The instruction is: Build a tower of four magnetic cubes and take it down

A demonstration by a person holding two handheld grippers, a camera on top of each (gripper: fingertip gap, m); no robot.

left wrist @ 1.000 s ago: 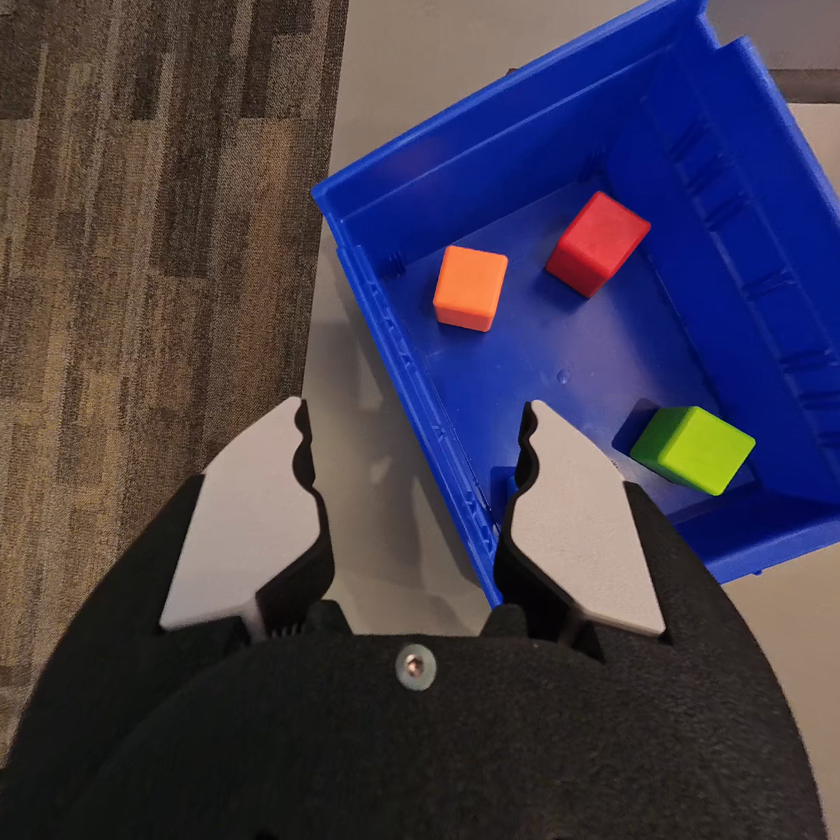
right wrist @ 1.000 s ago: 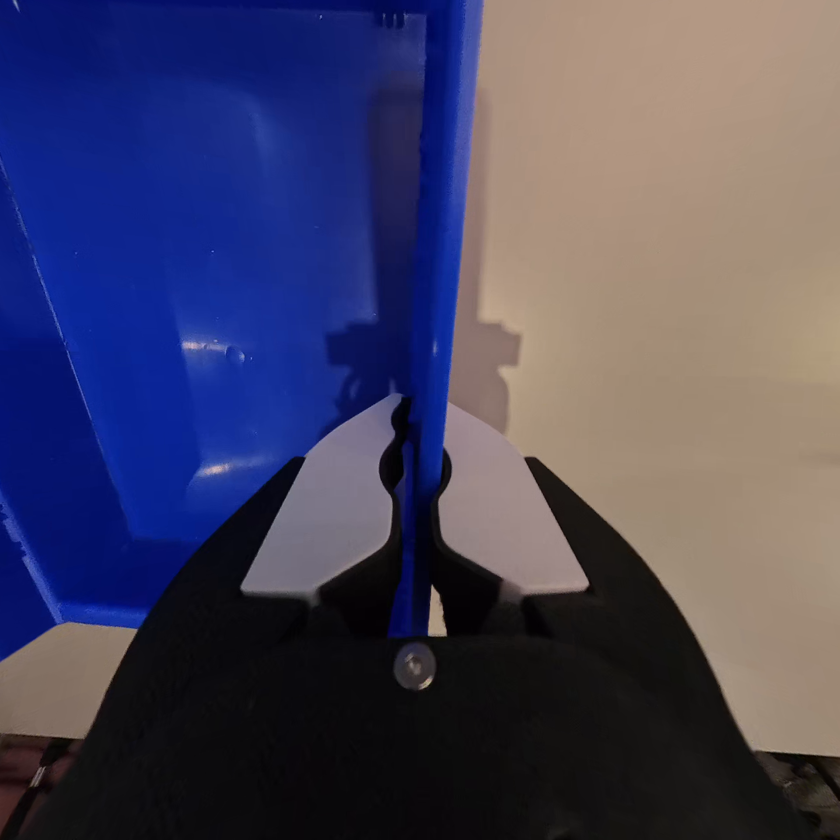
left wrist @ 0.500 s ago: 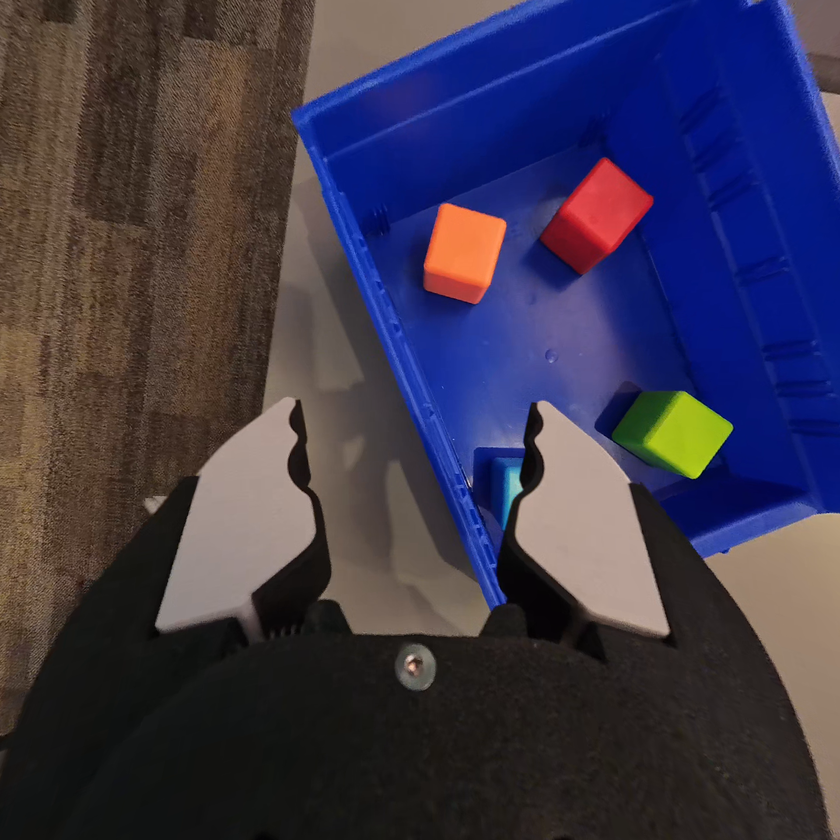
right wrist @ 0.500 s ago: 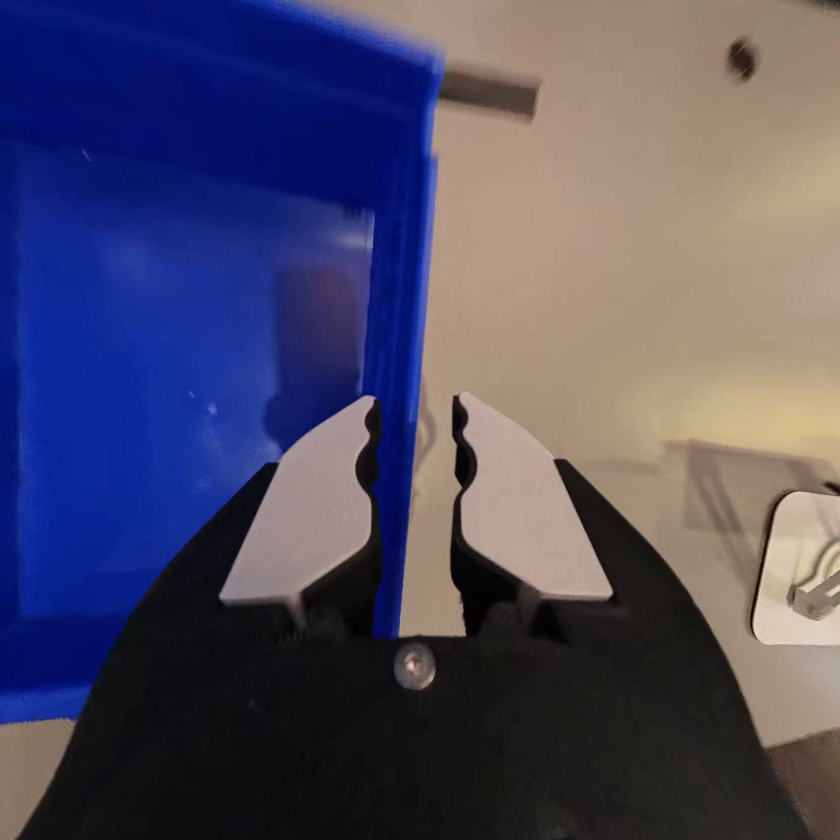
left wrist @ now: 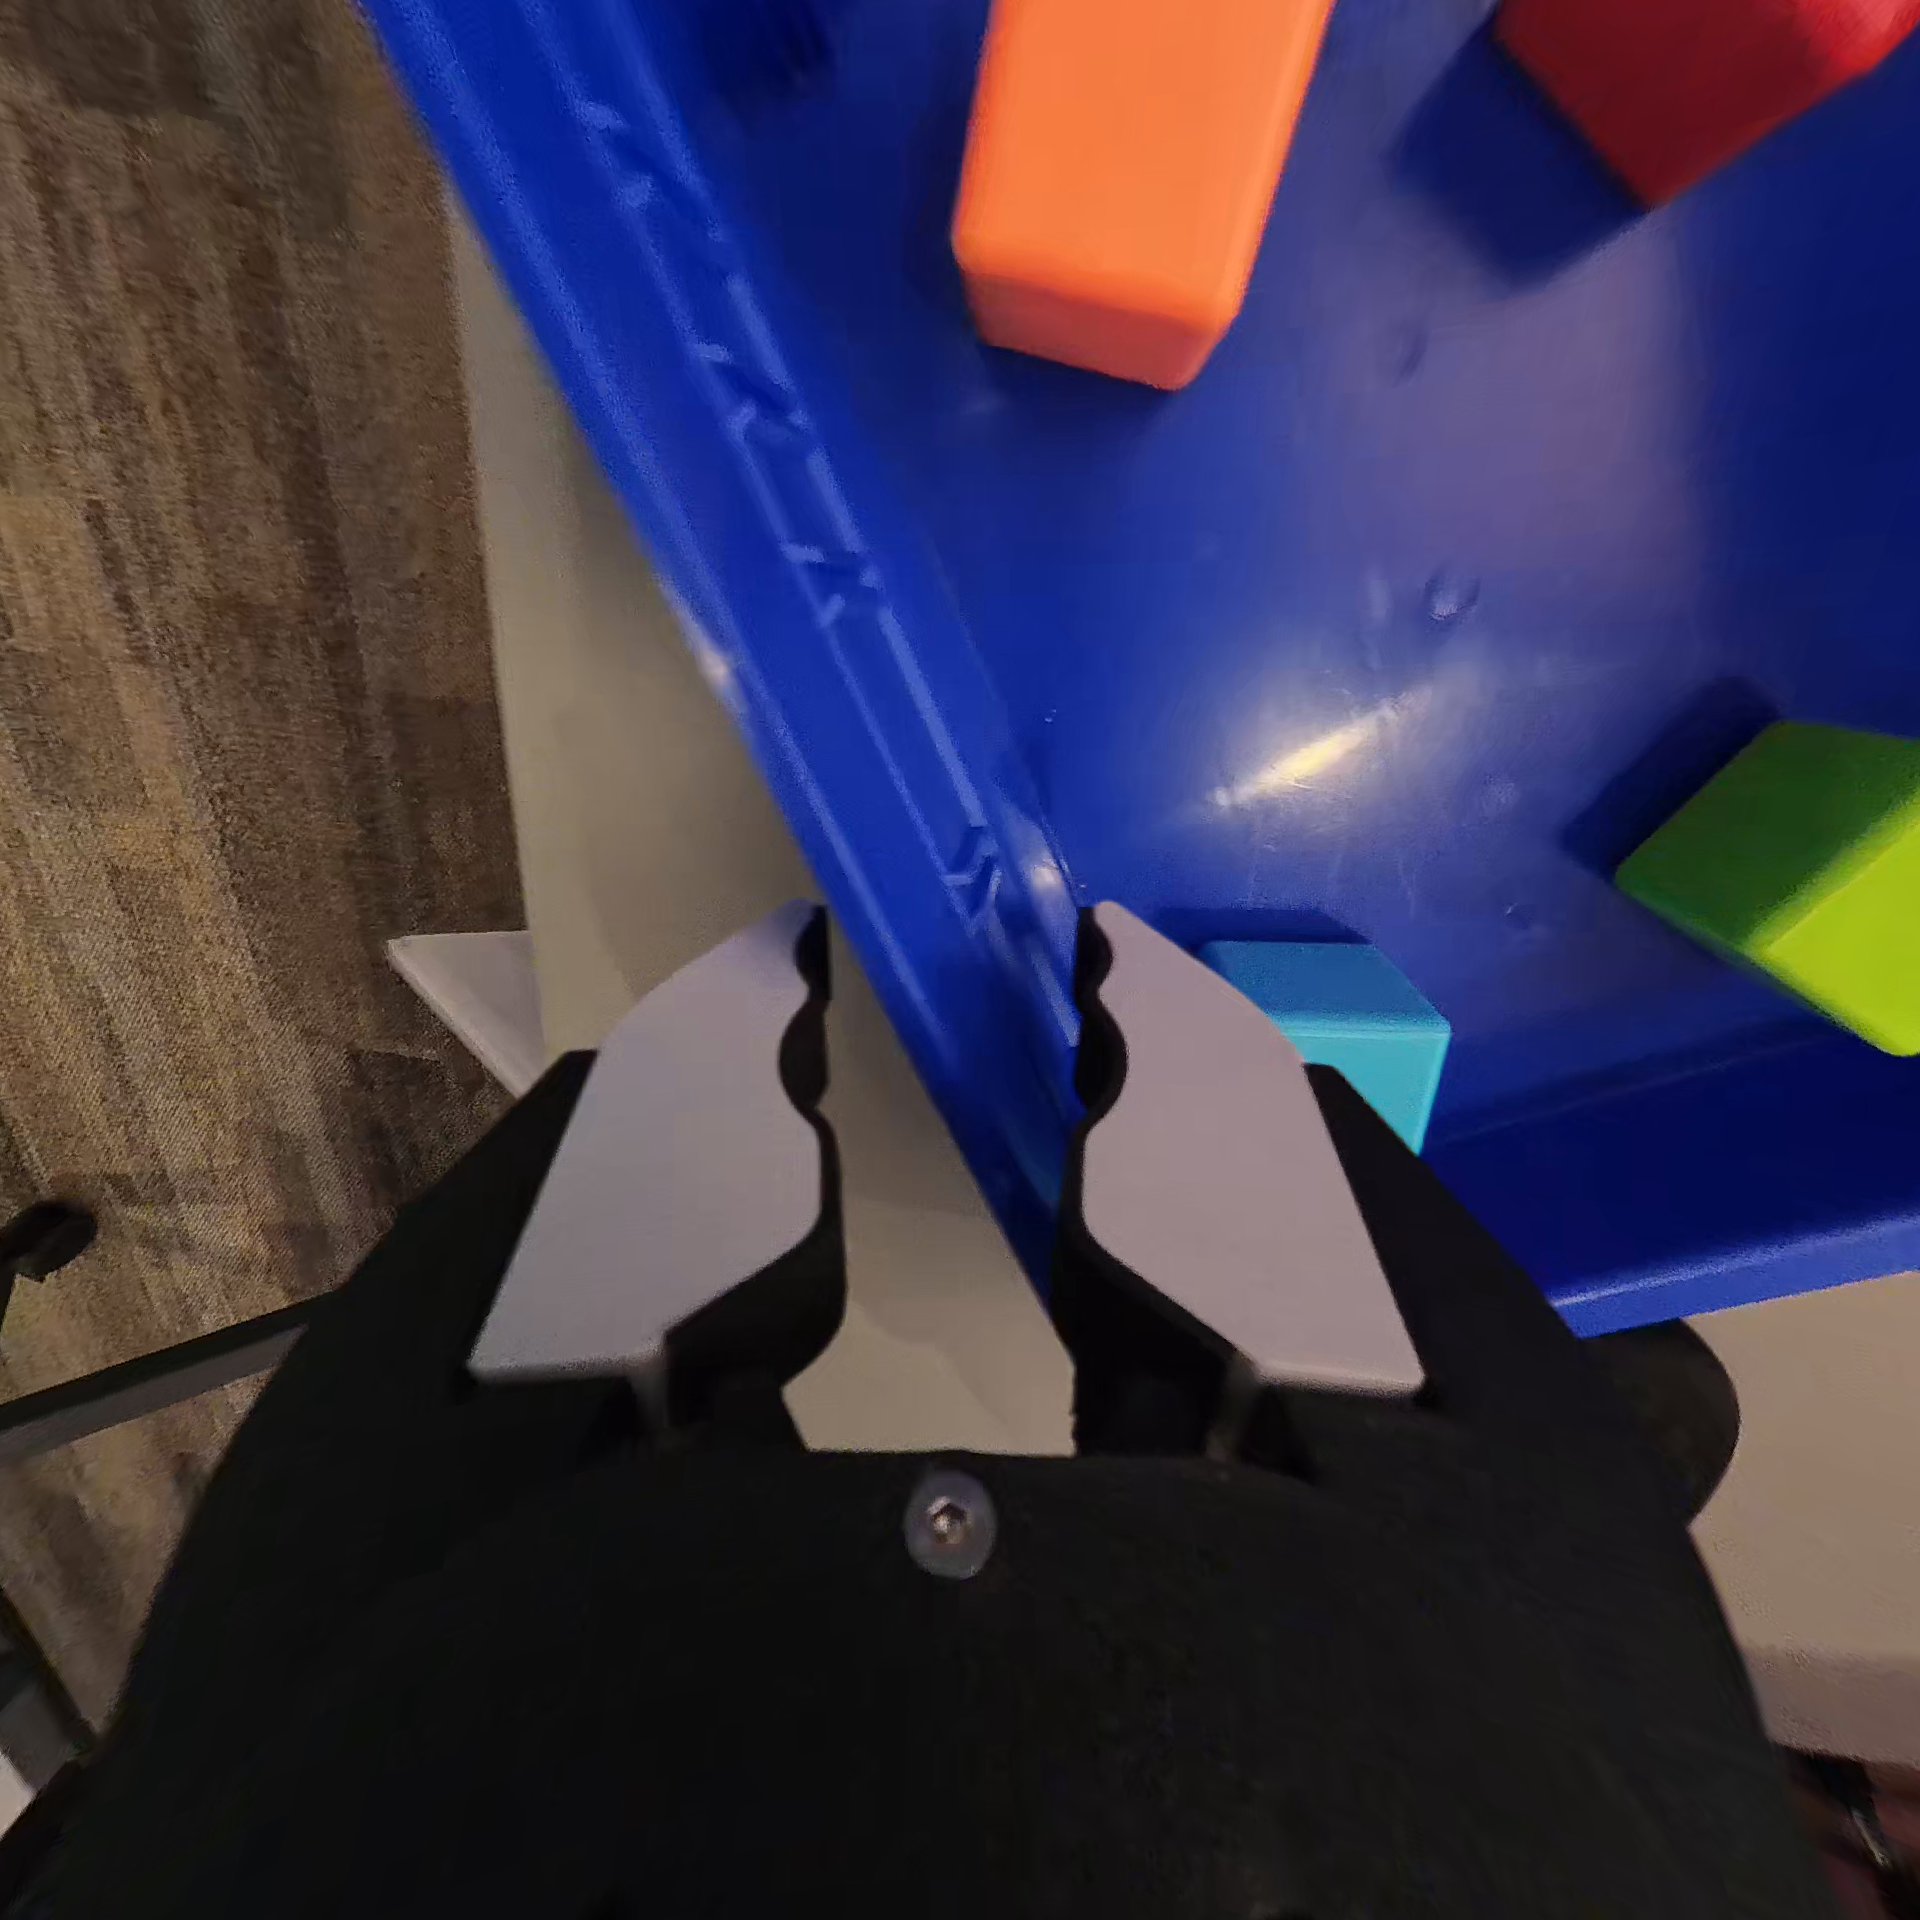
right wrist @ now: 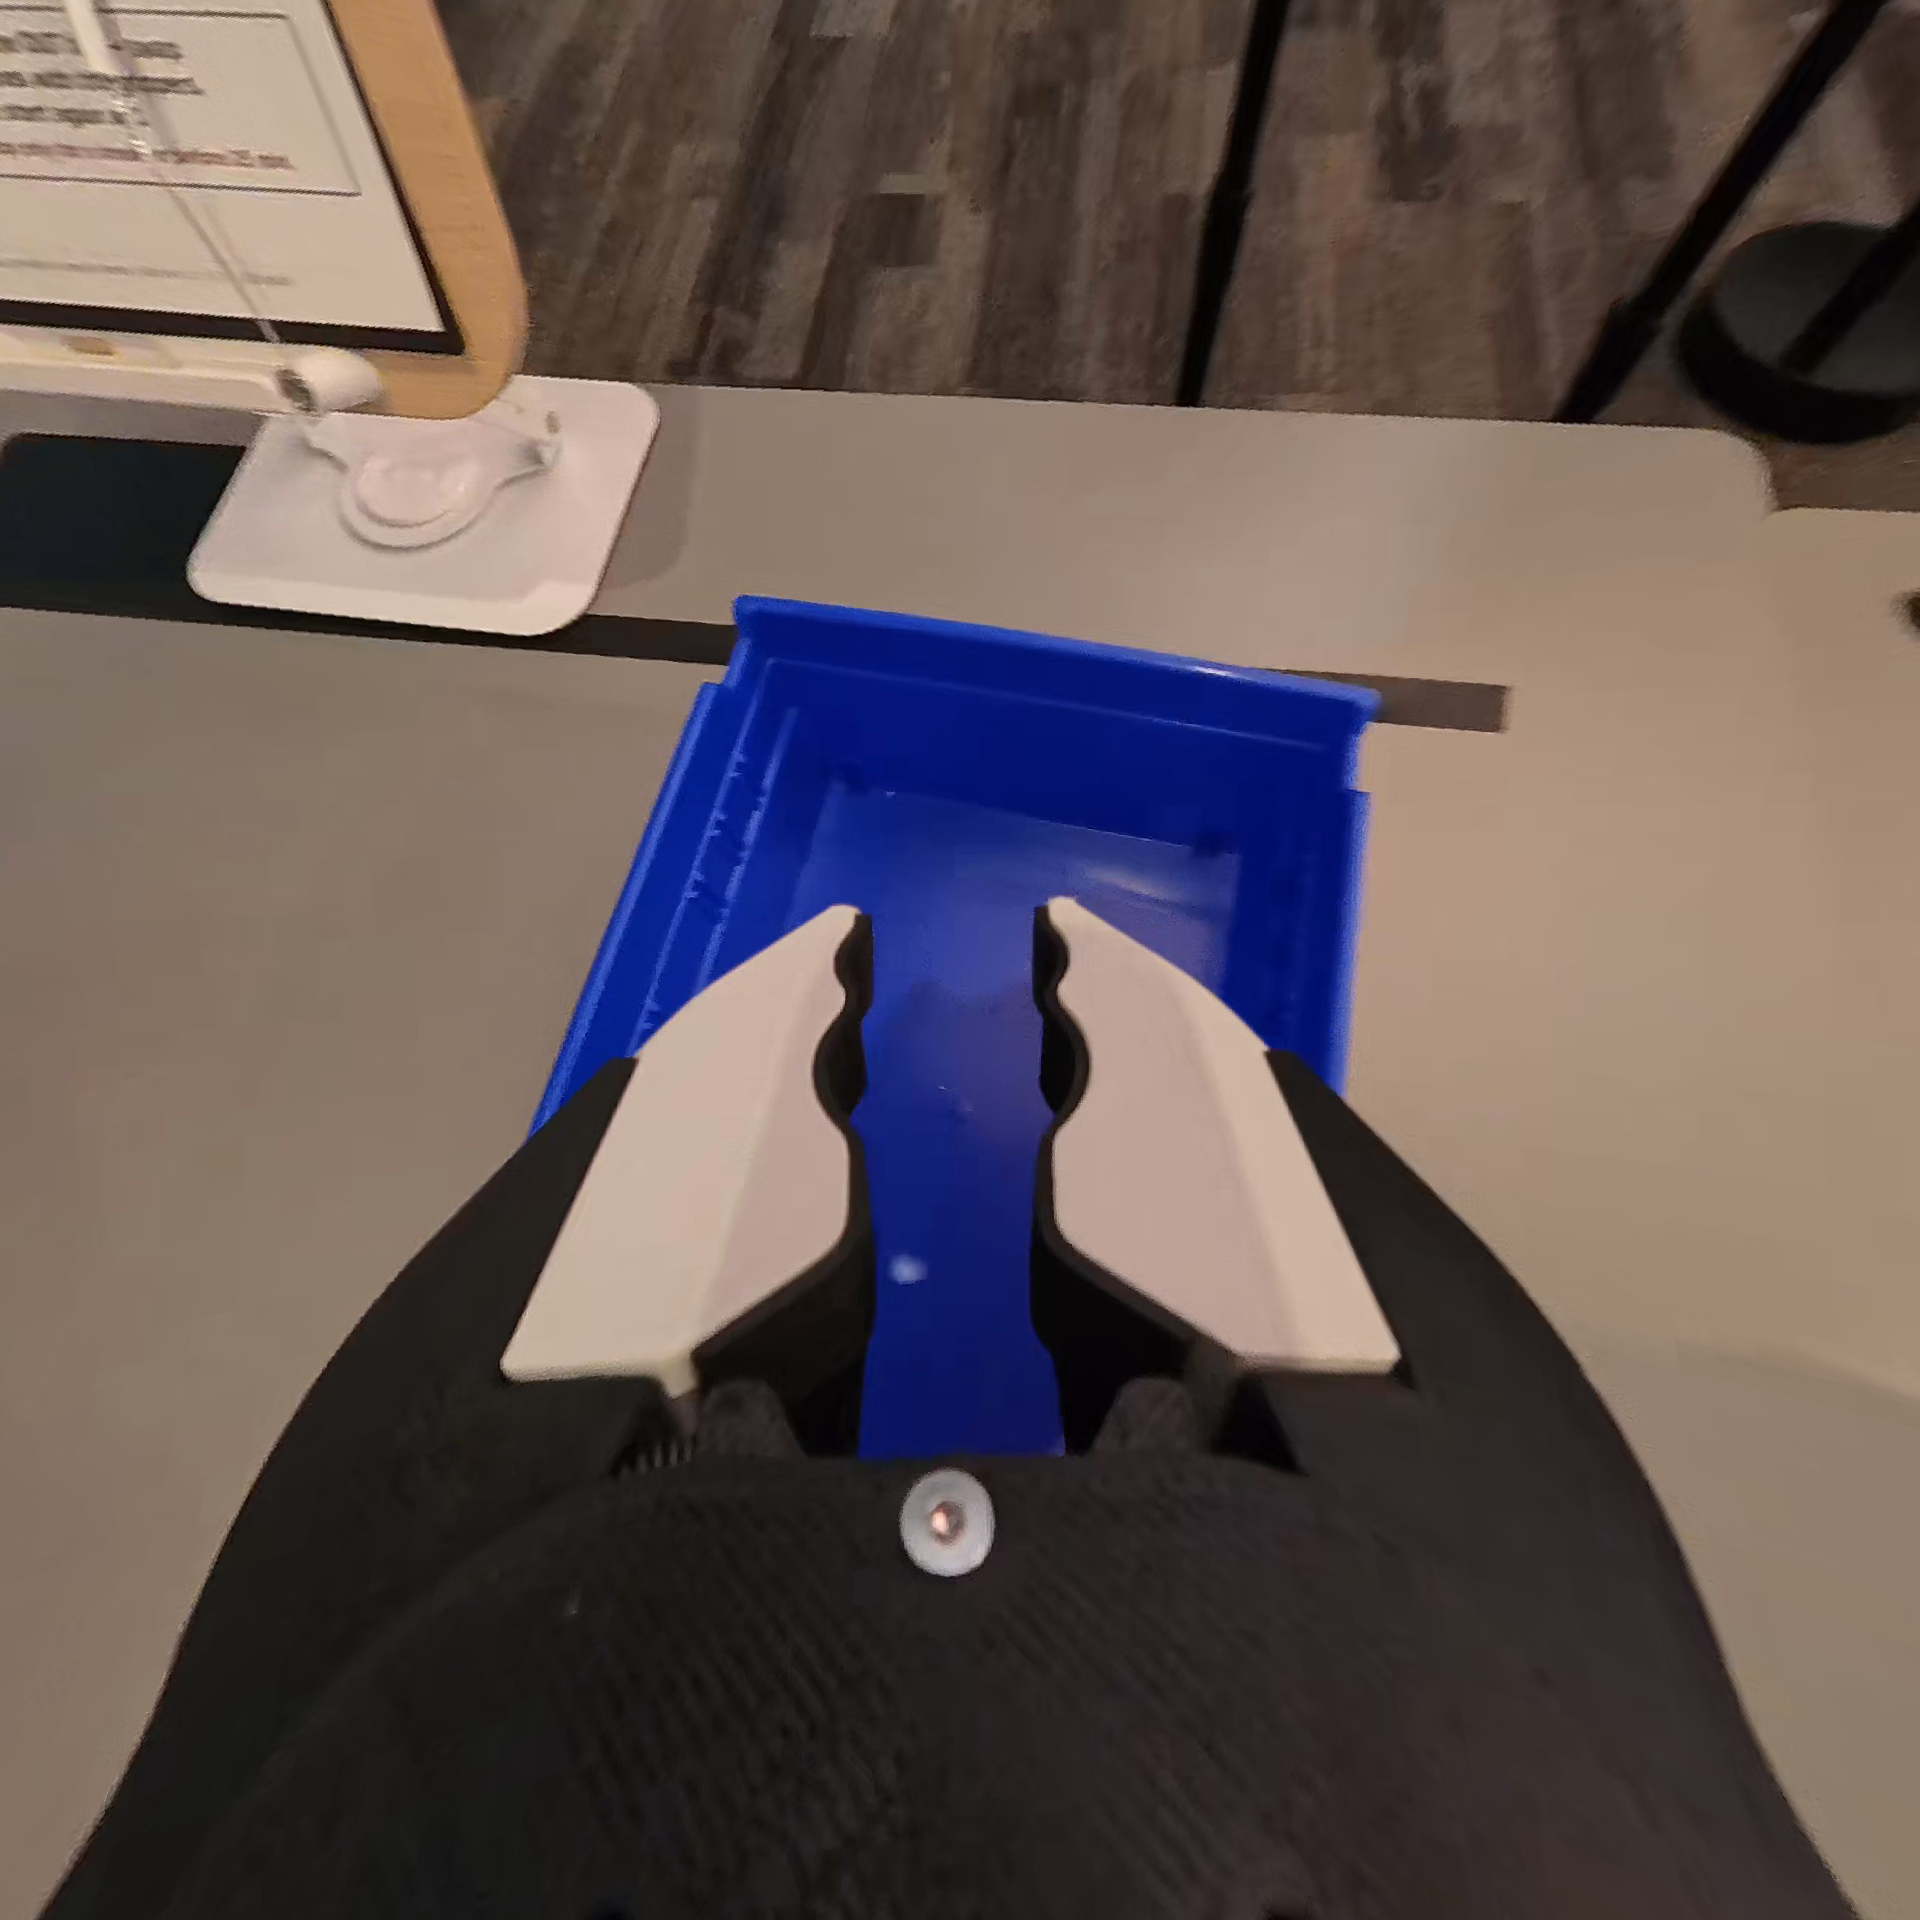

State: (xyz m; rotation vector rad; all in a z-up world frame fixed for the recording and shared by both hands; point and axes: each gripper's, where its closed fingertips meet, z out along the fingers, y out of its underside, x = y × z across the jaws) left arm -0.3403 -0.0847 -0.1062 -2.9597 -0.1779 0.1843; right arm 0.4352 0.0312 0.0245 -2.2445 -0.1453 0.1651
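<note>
Over the surface's (left wrist: 914, 1340) left edge, the left gripper (left wrist: 948, 914) straddled the blue bin's (left wrist: 852, 582) wall, jaws open. Orange cube (left wrist: 1122, 177), teal cube (left wrist: 1351, 1018), red cube (left wrist: 1683, 73) and green cube (left wrist: 1808, 883) lay inside. Rightward, the right gripper (right wrist: 948, 914) hovered with jaws apart.

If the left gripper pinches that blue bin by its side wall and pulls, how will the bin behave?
The blue bin looks like thin ribbed plastic, so probably light and fairly stiff. It would likely slide on the smooth table, and the loose orange cube and green cube may shift inside.
</note>
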